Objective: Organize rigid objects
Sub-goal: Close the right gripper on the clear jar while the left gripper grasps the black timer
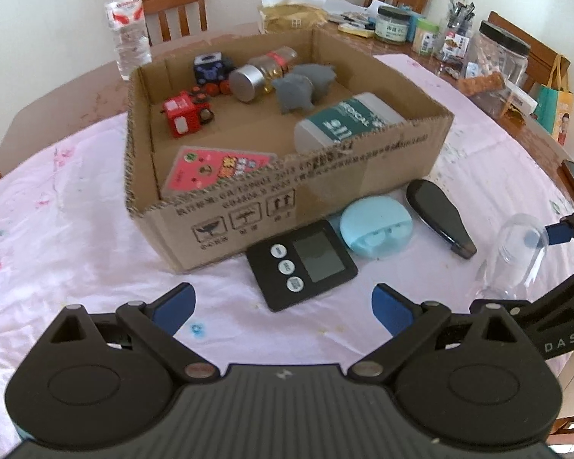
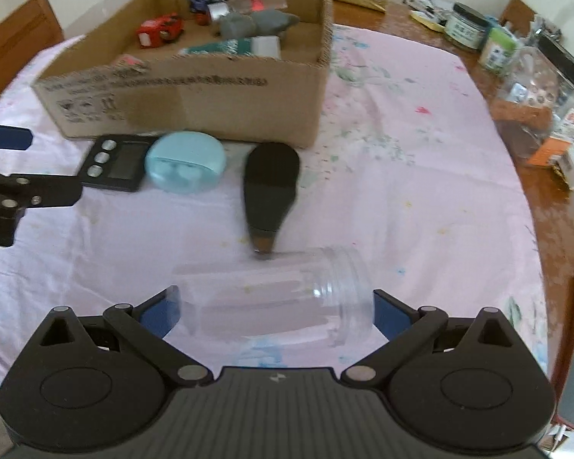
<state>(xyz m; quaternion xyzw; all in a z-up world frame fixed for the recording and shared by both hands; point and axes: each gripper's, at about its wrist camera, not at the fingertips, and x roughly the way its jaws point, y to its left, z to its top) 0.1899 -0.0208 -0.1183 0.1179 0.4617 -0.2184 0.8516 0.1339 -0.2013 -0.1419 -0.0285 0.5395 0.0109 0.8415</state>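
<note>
A cardboard box (image 1: 294, 206) sits open-topped on the pink patterned tablecloth (image 1: 76, 252), and a fair bit has gone into it: a red toy cube (image 1: 185, 114), a dark blue cube (image 1: 212, 65) behind it, a glass jar with a silver lid (image 1: 260, 72) lying on its side, two grey animal figures (image 1: 300, 86), a white bottle with a green label (image 1: 346, 120) on its side against the near wall, and a pink card pack (image 1: 218, 166) flat in the near corner. Just outside the box's front wall lie a black digital timer (image 1: 301, 264), a light blue round case (image 1: 377, 229) touching the timer's corner, and a black paddle-shaped object (image 1: 440, 216) beside that. The left gripper (image 1: 283, 308) hangs over the cloth in front of the timer with its blue-padded fingers (image 1: 174, 308) spread wide and nothing between them. The right gripper (image 2: 275, 311) is also spread wide, and a clear plastic jar (image 2: 283, 298) lies on its side on the cloth between the pads, its threaded mouth toward the right pad; I cannot tell whether either pad touches it. The jar's far side lies right at the narrow end of the black paddle-shaped object. Beyond the cloth, jars and packets crowd the wooden table (image 2: 555, 222), and a water bottle (image 1: 128, 19) stands behind the box.
</note>
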